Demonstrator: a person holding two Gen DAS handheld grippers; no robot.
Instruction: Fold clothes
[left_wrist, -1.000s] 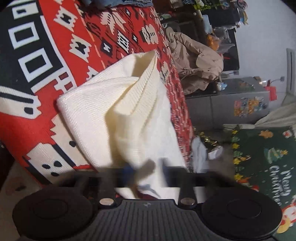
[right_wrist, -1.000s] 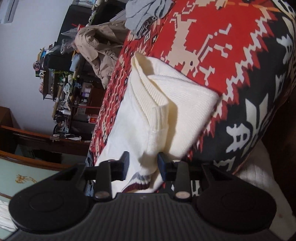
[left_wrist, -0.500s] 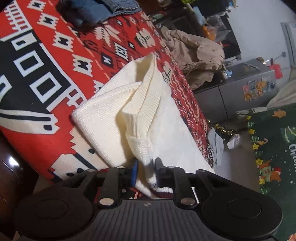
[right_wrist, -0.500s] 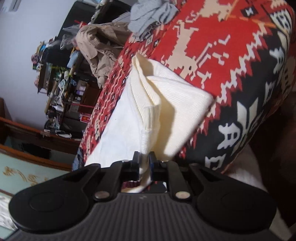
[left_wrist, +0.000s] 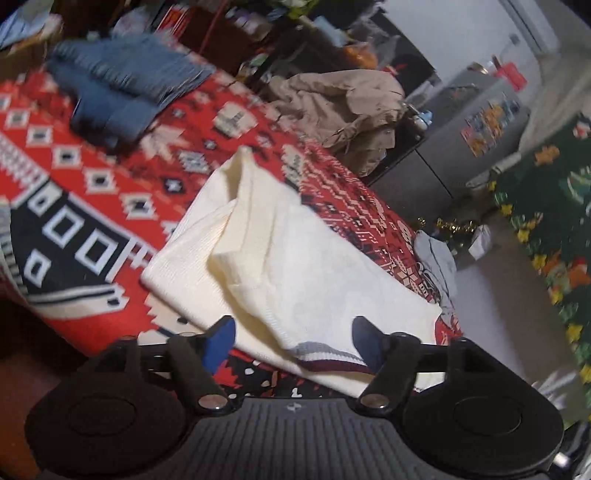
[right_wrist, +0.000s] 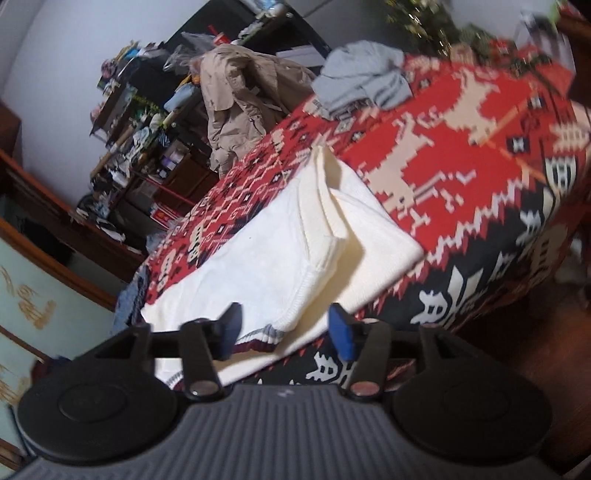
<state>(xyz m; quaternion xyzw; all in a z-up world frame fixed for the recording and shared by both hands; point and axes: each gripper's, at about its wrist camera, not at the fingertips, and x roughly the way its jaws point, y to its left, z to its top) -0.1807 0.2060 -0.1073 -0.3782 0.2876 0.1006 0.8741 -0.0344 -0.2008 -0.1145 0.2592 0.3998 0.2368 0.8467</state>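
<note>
Lying at 12 o'clock beyond both opening, wide jaws, the cream sweater touched neither left gripper nor right gripper.

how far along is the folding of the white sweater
Done: the cream sweater lies folded into a flat packet on the red patterned blanket, striped hem at the near edge. In hand: nothing; the left gripper and right gripper are both opening, the hem lying between the pads but not pinched. Left: the blue jeans and grey garment lie crumpled farther back, apparently unfolded.
</note>
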